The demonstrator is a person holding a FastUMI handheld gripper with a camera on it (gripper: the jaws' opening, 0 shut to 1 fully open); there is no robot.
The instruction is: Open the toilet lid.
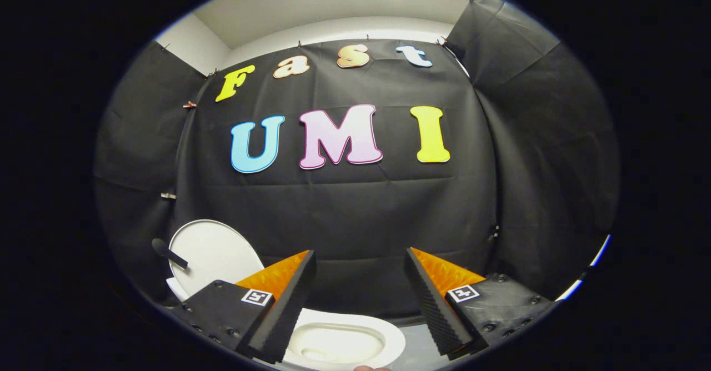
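- The white oval toilet lid (214,254) is already raised, standing in the lower left of the frame, just beyond the left finger and against the black cloth wall (355,215).
- Its long axis runs roughly up and down with a slight lean, and its broad smooth face is turned toward the camera and a little to the right.
- A short dark handle-like piece (168,253) sticks out from the lid's left edge; I cannot tell what it is fixed to.
- Below the lid, at the bottom centre of the frame, the white glossy toilet bowl with its seat ring (344,340) lies open, its hollow facing up; its long axis seems to run across the frame from left to right.
- The gripper (361,260) is held above the bowl with its two fingers spread wide apart.
- Nothing sits between the fingers; the gap shows cloth wall higher up and the bowl's rim lower down.
- Neither finger touches the lid or the bowl, as far as I can tell; the left finger overlaps the lid's lower right edge in the view.
- Each finger's mount carries a small square black-and-white marker (256,297).
- A pale strip of floor (416,343) shows just right of the bowl, between the fingers.
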